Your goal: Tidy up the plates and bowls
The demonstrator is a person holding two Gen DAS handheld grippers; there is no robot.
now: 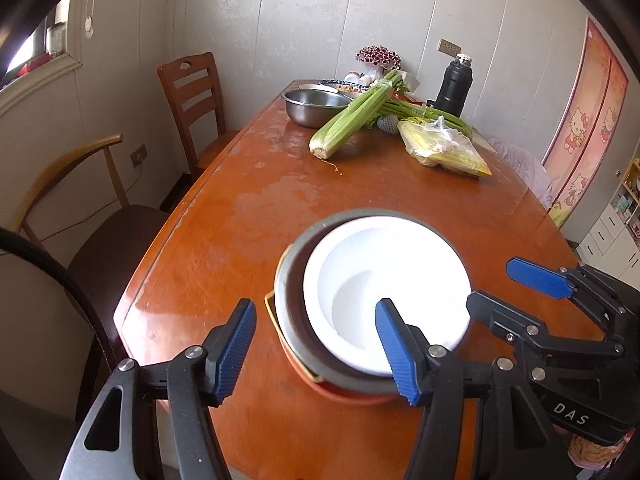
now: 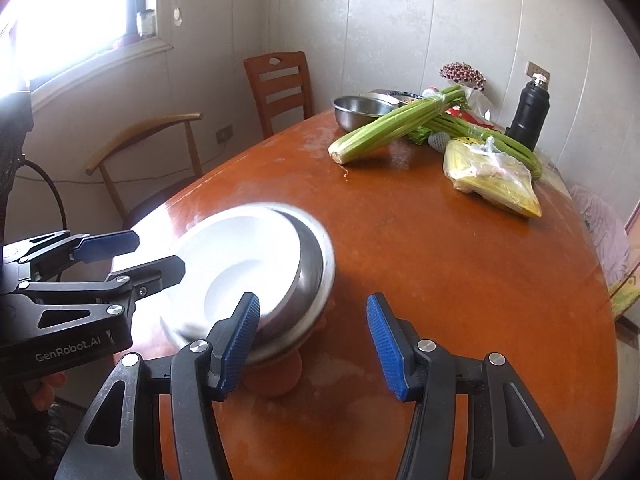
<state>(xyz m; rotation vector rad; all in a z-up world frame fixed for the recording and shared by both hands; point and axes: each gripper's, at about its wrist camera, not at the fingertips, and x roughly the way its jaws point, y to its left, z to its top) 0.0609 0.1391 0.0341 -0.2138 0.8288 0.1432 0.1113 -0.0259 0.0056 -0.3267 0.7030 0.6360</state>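
Landmark was the white bowl [image 1: 384,288], nested in a steel basin [image 1: 298,300] with an orange dish [image 1: 352,396] under the stack, all on the near end of the orange table [image 1: 280,184].

Left of the bowl: the left gripper [image 1: 316,346]. Jaws were apart, pads pressing on nothing; in its own view the near-left rim of the stack sat between the two blue pads, though whether the pads were down at rim height or above it I could not tell. No grip.

Right of the bowl: the right gripper [image 2: 314,344]. Also spread and empty. Its left pad overlapped the basin's right rim in its own view; the rest of the gap covered bare table.

Key relation: the stack lay ahead of both tools, between them. Left looked nearer, judging by how much rim fell inside its jaws. The stack is round, so no long axis to align to; approach angle is free.

Far beyond the bowl: another steel bowl [image 1: 316,106], celery [image 1: 352,120], a bagged yellow packet [image 1: 444,148], a black flask [image 1: 454,86]. Well apart from the stack.
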